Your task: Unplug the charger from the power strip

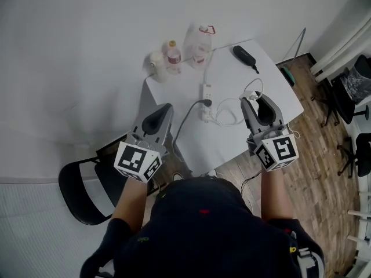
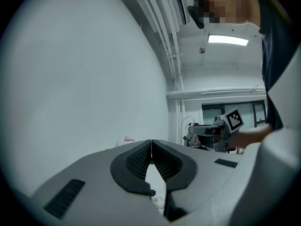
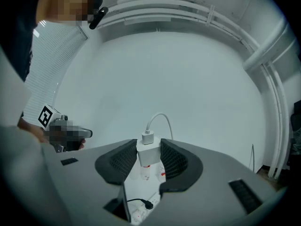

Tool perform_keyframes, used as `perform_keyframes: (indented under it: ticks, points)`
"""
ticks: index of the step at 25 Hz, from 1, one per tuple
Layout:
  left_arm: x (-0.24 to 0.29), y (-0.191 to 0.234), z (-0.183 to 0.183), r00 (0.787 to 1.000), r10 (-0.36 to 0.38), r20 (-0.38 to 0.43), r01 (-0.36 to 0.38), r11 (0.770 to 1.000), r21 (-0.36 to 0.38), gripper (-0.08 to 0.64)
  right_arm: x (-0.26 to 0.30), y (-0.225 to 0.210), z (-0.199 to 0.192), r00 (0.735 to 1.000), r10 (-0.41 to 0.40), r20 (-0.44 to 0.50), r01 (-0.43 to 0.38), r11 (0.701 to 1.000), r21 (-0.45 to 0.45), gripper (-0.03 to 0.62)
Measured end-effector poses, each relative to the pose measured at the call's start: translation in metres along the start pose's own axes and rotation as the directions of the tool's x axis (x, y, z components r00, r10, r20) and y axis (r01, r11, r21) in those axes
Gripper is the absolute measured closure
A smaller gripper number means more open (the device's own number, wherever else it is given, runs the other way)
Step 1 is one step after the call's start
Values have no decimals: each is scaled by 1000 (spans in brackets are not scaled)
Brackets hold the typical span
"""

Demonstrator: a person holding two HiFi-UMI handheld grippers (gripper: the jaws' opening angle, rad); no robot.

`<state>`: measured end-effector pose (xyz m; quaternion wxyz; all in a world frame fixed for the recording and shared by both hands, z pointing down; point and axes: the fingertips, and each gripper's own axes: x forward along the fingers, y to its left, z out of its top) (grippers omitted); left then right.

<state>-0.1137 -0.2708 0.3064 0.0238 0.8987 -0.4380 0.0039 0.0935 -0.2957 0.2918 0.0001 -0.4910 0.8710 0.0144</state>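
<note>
My right gripper (image 1: 251, 99) is shut on the white charger (image 3: 147, 152), which hangs in the air clear of the table. The charger's white cable (image 3: 160, 120) arcs up from its top. In the head view the charger (image 1: 250, 96) shows at the jaw tips, to the right of the white power strip (image 1: 206, 101). A black plug (image 1: 207, 103) with a grey cord sits in the strip, also seen as the black plug (image 3: 147, 204) below the right jaws. My left gripper (image 1: 166, 107) is raised left of the table; its jaws (image 2: 151, 142) are shut and empty.
The small white table (image 1: 272, 80) carries two bottles (image 1: 173, 55) and a big jug (image 1: 199, 42) at the back, plus a black device (image 1: 244, 54). A black chair (image 1: 86, 193) stands lower left. Office chairs (image 1: 355, 86) stand on the wooden floor at right.
</note>
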Motion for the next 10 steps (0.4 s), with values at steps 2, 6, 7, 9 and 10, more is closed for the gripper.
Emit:
perform_keyframes:
  ticks: [2,6,7,9,10]
  points:
    - [1,3,-1,1000,-3,-5,3,1000,-7,537,0,0,0,1000,0,3,0,1000,14,426]
    - [3,2,-2,1000,-21,-4,21,1000,-15,537,-1,3,-1,1000,7,21,-7,999,38,426]
    - [2,1,-4,1000,-26,-5,26,1000,-16,537,-3,4,-3,1000,6,18,-6,999,41,426]
    - [1,-1,-8,999,-32,-9,32,999,-16,537,-5,6,-6,1000,4,9,-4,999,53,426]
    - [1,-2,-10,999,-34,-12,34,999,-16,537,-6,6,-8,1000,3,4,-4,998,60,426]
